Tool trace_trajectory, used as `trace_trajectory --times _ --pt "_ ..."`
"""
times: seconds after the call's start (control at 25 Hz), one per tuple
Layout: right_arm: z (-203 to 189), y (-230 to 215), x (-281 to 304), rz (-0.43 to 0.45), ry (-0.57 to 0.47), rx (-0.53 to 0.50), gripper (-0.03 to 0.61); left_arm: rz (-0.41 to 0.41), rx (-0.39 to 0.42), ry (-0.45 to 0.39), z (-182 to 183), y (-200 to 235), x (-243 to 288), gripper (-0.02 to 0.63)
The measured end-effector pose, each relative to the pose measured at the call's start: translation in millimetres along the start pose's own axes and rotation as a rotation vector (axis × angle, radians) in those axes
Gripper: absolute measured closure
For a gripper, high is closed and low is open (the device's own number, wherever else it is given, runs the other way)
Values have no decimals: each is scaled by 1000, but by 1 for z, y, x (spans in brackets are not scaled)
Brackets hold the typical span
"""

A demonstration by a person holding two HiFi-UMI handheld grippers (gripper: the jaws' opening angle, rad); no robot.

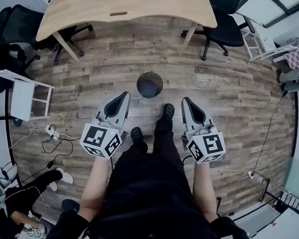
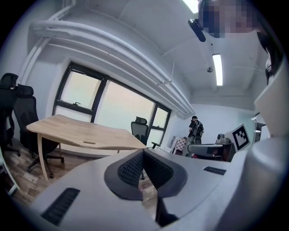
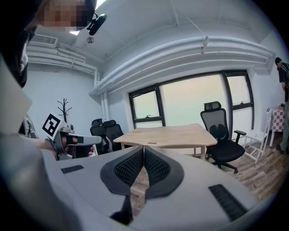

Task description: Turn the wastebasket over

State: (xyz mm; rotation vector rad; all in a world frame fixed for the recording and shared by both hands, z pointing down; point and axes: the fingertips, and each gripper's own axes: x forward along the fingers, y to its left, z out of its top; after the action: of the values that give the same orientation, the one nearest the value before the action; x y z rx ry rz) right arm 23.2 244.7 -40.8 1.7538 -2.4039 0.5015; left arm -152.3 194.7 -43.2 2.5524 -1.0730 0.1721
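Note:
A small round dark wastebasket (image 1: 149, 84) stands upright on the wooden floor, its mouth facing up, just ahead of the person's feet. My left gripper (image 1: 125, 95) hangs short of it to the left, and my right gripper (image 1: 185, 100) to the right; neither touches it. Both are shut with nothing between the jaws. In the left gripper view the left gripper (image 2: 143, 152) has its jaws pressed together, and the right gripper (image 3: 144, 148) looks the same in its own view. Neither gripper view shows the wastebasket.
A light wooden desk (image 1: 127, 9) stands beyond the basket, with black office chairs (image 1: 224, 26) around it. A white rack (image 1: 22, 96) and cables (image 1: 50, 135) lie at the left. A person's legs (image 1: 26, 200) show at the lower left. Another person (image 2: 196, 129) stands far off.

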Motion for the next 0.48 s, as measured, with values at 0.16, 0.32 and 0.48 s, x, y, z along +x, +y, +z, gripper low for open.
trace_trajectory --times 0.16,0.32,0.48 --pt "16 -30 30 47 -8 3 546 53 11 4 11 7 27 597" --pt "33 -63 61 95 -11 4 546 105 18 16 21 14 62 597" --pt "42 -102 88 137 -2 16 546 148 43 22 32 9 100 597"
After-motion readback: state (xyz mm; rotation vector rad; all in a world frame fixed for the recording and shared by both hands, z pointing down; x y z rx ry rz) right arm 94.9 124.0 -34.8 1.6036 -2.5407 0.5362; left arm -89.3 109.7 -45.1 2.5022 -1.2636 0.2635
